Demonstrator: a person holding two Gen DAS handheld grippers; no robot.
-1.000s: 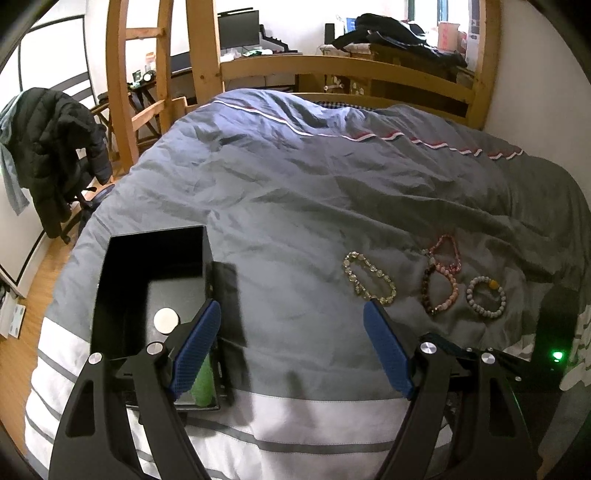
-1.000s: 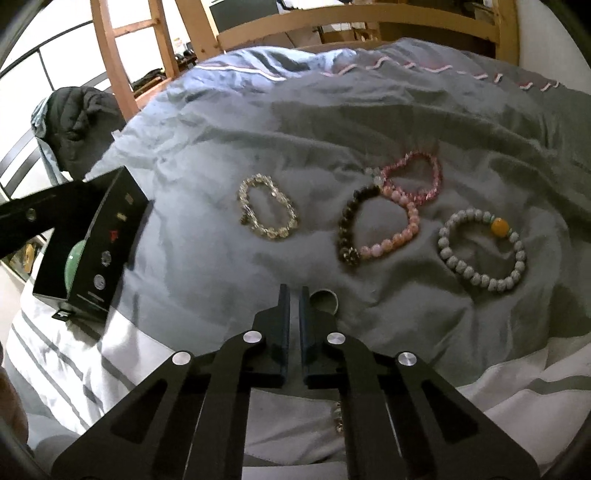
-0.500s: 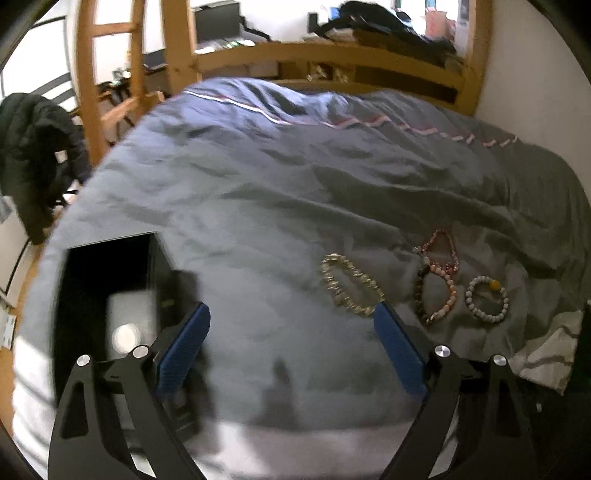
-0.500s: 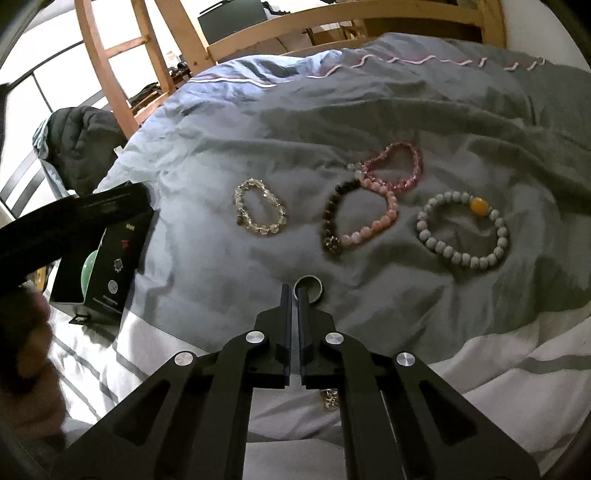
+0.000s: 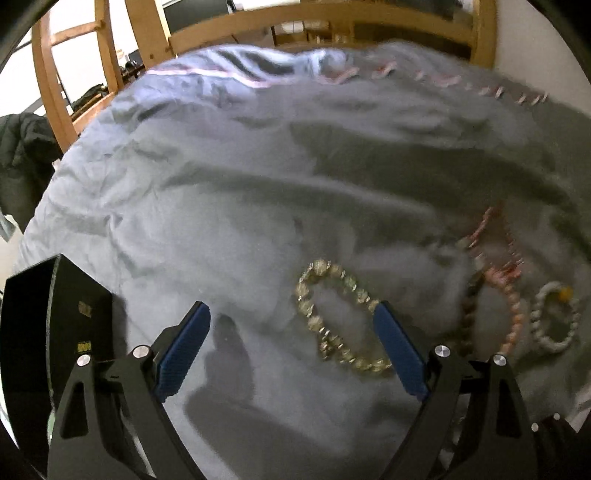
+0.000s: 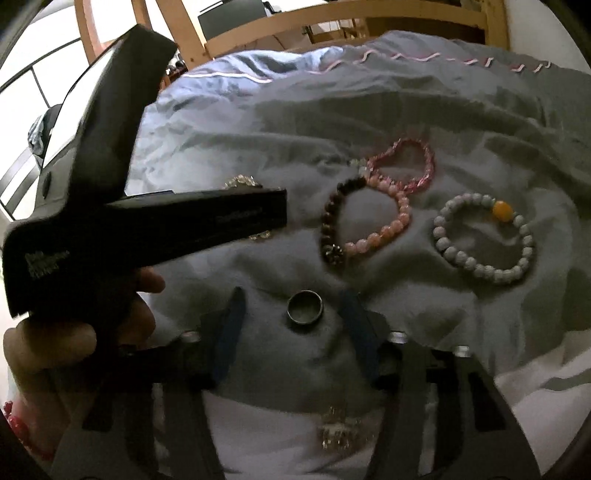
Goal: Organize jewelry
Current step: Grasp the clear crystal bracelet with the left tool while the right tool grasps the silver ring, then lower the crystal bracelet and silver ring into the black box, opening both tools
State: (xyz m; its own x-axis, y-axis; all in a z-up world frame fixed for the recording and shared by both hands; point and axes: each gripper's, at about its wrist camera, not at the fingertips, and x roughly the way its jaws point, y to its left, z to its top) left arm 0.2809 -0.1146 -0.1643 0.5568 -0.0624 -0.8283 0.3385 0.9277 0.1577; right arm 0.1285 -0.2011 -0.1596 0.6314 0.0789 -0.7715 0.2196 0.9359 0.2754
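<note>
My left gripper [image 5: 291,328] is open above the grey duvet, its right blue pad [image 5: 397,347] over the end of a pale gold bead bracelet [image 5: 332,314]. The black jewelry box [image 5: 51,332] stands at the lower left. My right gripper [image 6: 295,314] is open, with a silver ring [image 6: 305,306] lying on the duvet between its blurred fingers. Beyond it lie a brown-and-pink bead bracelet [image 6: 369,221], a pink bracelet [image 6: 410,162] and a white bracelet with an orange bead [image 6: 484,236]. The left gripper's body [image 6: 147,206] crosses the right wrist view and hides most of the gold bracelet.
A wooden bed frame [image 5: 332,26] runs behind the duvet, with a ladder [image 5: 48,74] at the far left. A dark jacket [image 5: 22,147] hangs at the left. A small sparkly piece [image 6: 336,432] lies under the right gripper on the white stripe.
My right gripper has opened and the silver ring now lies free between its fingers. My left gripper has moved right, away from the box and over the gold bracelet.
</note>
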